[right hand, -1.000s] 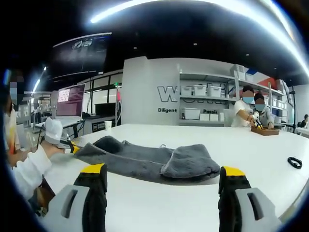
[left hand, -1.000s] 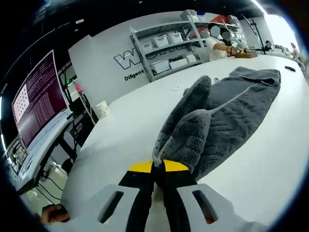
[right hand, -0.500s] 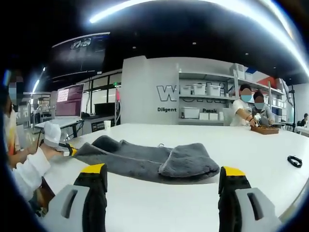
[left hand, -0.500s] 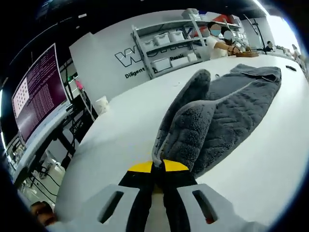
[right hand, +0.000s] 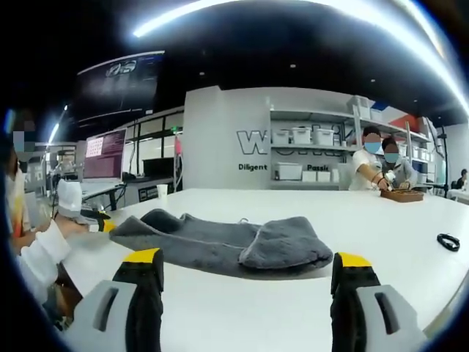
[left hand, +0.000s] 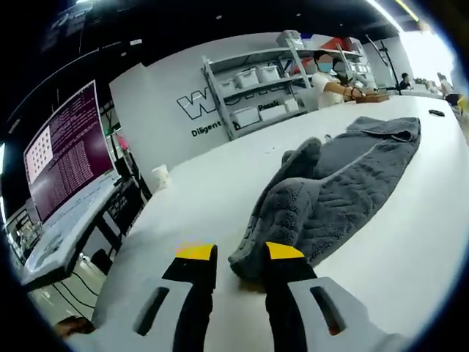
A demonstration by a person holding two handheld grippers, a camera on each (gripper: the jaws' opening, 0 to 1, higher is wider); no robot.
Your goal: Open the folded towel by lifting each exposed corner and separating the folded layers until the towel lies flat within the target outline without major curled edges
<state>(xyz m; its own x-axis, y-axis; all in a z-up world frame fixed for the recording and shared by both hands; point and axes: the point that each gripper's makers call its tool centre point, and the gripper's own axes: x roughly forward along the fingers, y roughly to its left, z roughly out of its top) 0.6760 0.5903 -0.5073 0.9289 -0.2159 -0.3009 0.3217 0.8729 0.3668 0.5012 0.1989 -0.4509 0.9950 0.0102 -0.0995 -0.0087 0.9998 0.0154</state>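
A grey towel (left hand: 344,176) lies partly folded on the white table (left hand: 198,198), with a raised fold running along its near half. Its near corner (left hand: 249,253) rests on the table between the tips of my left gripper (left hand: 240,253), which is open and holds nothing. In the right gripper view the towel (right hand: 220,238) stretches across the middle, its right end doubled over into a thick fold (right hand: 289,246). My right gripper (right hand: 248,258) stands open in front of it, apart from the cloth. The left gripper (right hand: 99,222), in a white-gloved hand, sits at the towel's left end.
A white cup (left hand: 158,176) stands near the table's far edge. A small black object (right hand: 447,243) lies on the table at the right. Two people (right hand: 381,165) work at a wooden tray (right hand: 401,196) by the shelves (right hand: 304,158). A monitor (left hand: 66,158) stands off the table's left side.
My left gripper has opened and let go of the towel's corner, which has dropped to the table between the jaws. The right gripper has stayed put.
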